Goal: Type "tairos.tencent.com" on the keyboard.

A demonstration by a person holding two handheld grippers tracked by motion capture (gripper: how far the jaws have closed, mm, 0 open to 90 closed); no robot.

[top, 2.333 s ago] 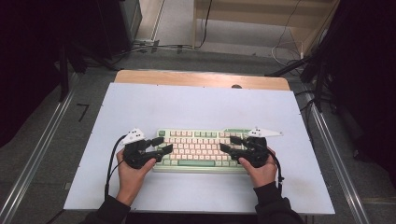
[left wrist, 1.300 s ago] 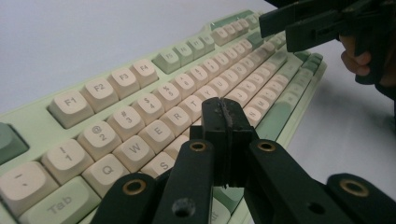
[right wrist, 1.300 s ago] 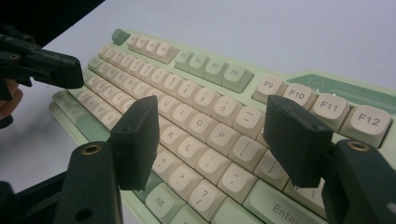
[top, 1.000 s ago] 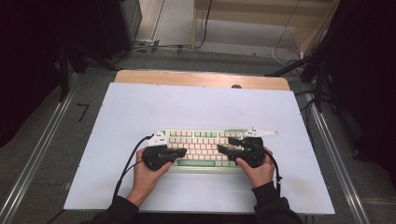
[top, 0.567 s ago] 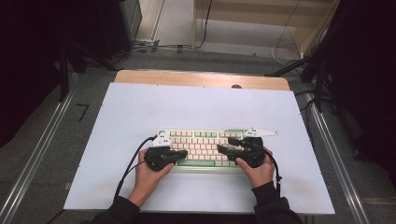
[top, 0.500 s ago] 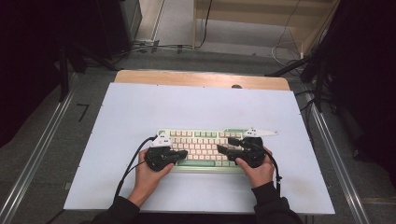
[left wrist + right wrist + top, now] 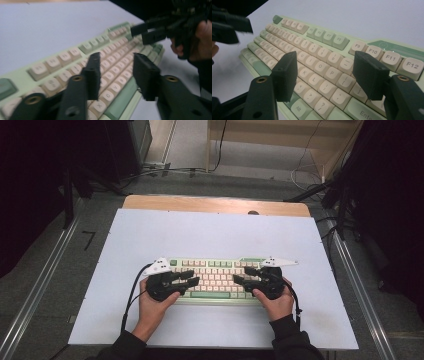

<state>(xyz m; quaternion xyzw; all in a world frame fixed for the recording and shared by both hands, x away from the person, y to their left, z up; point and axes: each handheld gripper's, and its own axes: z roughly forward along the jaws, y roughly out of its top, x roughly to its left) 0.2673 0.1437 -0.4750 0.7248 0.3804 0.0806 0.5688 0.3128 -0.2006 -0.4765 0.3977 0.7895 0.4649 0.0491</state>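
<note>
So the keyboard [image 7: 212, 277] is sitting on the white table [image 7: 210, 235], near my edge. My left gripper [image 7: 192, 279] hovers over its left half, jaws spread wide with nothing in them. My right gripper [image 7: 240, 279] hovers over the right half, also wide and empty.

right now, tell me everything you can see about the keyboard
The keyboard is a pale green case with cream keycaps and some green ones, such as the space bar and Enter; it looks plastic. It lies flat on the white table, long side across, near the person's edge. The left gripper and right gripper, both open, hover over its two ends; contact can't be told.
</note>
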